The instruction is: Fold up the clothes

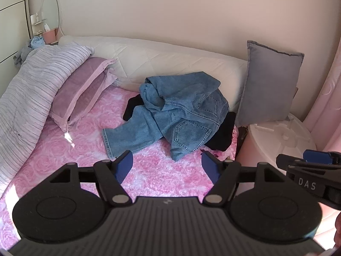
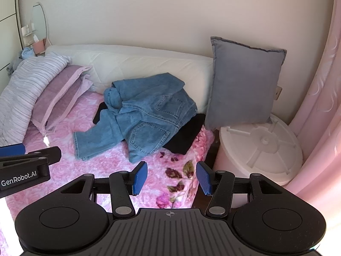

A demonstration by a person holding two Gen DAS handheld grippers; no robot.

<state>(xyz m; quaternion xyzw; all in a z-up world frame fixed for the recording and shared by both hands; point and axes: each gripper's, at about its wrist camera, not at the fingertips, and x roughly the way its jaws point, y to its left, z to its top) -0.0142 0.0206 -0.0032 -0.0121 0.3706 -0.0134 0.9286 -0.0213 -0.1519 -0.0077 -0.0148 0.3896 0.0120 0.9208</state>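
My left gripper (image 1: 167, 166) hovers above pink bedspread (image 1: 85, 149), jaws spread wide, nothing between. My right gripper (image 2: 171, 178) likewise agape, empty, over bedspread's flowered edge. Blue jeans (image 1: 179, 111) lie crumpled at 12 o'clock from left gripper, at 11 o'clock from right, near but untouched. Black garment (image 1: 223, 134) under jeans, poking out both sides. Grey cushion (image 2: 243, 83) at 1 o'clock, leaning on wall above white tub (image 2: 262, 147). Purple pillow (image 1: 83, 89) at 10 o'clock.

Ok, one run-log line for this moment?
stage: pre-grasp | left gripper: open, empty | right gripper: open, empty | jeans: crumpled on bed, untouched | black garment: under jeans
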